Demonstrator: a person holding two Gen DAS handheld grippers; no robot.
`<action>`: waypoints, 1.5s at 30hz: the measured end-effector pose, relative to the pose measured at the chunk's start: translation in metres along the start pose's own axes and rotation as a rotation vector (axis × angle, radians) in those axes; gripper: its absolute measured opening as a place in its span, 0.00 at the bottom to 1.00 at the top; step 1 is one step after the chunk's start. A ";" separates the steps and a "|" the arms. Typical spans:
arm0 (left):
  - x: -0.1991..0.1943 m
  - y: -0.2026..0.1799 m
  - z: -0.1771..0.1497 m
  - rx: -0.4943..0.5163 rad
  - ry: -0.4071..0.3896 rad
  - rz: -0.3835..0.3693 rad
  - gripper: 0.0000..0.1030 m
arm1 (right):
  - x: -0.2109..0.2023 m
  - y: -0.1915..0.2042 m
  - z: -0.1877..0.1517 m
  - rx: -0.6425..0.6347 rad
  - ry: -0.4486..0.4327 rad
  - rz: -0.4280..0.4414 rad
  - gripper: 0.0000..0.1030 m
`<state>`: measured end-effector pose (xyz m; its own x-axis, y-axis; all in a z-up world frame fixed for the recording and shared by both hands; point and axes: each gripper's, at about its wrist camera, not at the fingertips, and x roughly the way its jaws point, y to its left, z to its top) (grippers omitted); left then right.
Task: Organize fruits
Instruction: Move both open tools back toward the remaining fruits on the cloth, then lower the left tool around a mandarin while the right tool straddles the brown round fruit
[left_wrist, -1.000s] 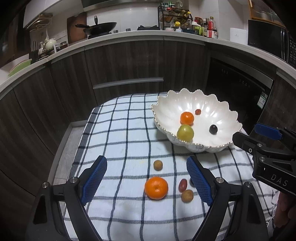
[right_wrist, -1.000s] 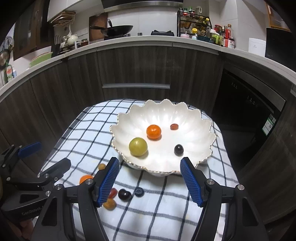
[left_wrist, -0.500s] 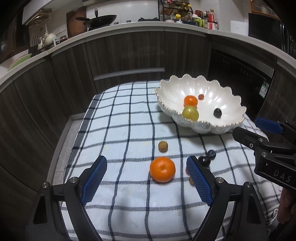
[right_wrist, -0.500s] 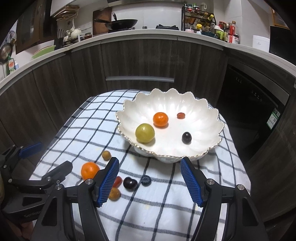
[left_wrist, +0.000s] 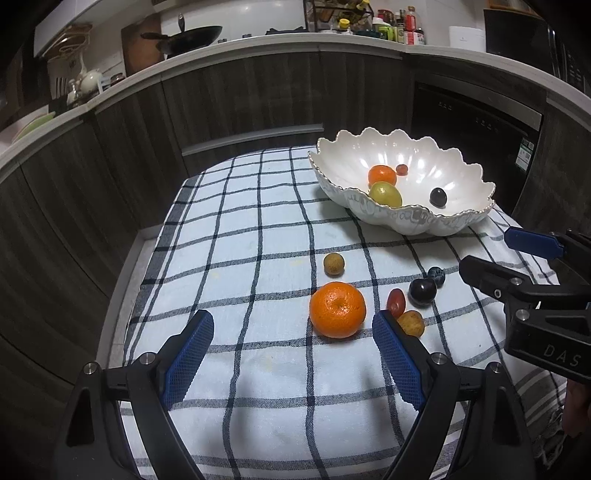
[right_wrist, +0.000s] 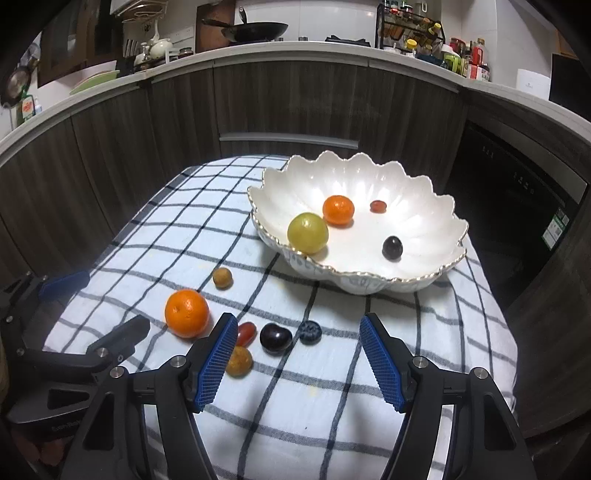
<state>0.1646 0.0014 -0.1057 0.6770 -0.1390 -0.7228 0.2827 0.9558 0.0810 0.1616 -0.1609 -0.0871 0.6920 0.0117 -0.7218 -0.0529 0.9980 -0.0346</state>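
A white scalloped bowl (left_wrist: 458, 177) (right_wrist: 424, 206) holds a small orange, a green fruit, a dark grape and a small red fruit. On the checked cloth lie a big orange (left_wrist: 337, 309) (right_wrist: 187, 313), a brown longan (left_wrist: 334, 263) (right_wrist: 222, 277), a red cherry tomato (left_wrist: 396, 302) (right_wrist: 246, 332), a dark plum (left_wrist: 422, 291) (right_wrist: 275, 337), a blueberry (left_wrist: 436, 274) (right_wrist: 309, 331) and a yellow-brown fruit (left_wrist: 412, 322) (right_wrist: 240, 362). My left gripper (left_wrist: 293, 354) is open and empty, just short of the big orange. My right gripper (right_wrist: 297, 363) is open and empty, just short of the plum and blueberry.
The cloth (left_wrist: 258, 229) covers a small table whose edges drop off at left and right. Dark cabinets (right_wrist: 295, 96) and a counter with a wok and bottles stand behind. The right gripper's body (left_wrist: 535, 295) shows at the right of the left wrist view.
Both grippers have drawn back and lowered toward the near edge of the table, so the loose fruit now lies ahead of the fingers. Both stay open.
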 end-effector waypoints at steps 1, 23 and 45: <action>0.001 0.000 -0.001 0.004 -0.001 0.000 0.86 | 0.001 0.000 -0.001 0.000 0.004 -0.002 0.67; 0.035 -0.014 0.001 0.053 0.010 -0.044 0.85 | 0.031 -0.011 -0.013 0.046 0.062 -0.019 0.67; 0.053 -0.030 -0.012 0.240 0.021 -0.071 0.70 | 0.042 0.007 -0.027 -0.043 0.097 0.120 0.60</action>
<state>0.1841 -0.0313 -0.1545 0.6357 -0.1960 -0.7466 0.4845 0.8543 0.1883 0.1707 -0.1551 -0.1359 0.6061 0.1221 -0.7859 -0.1628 0.9863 0.0276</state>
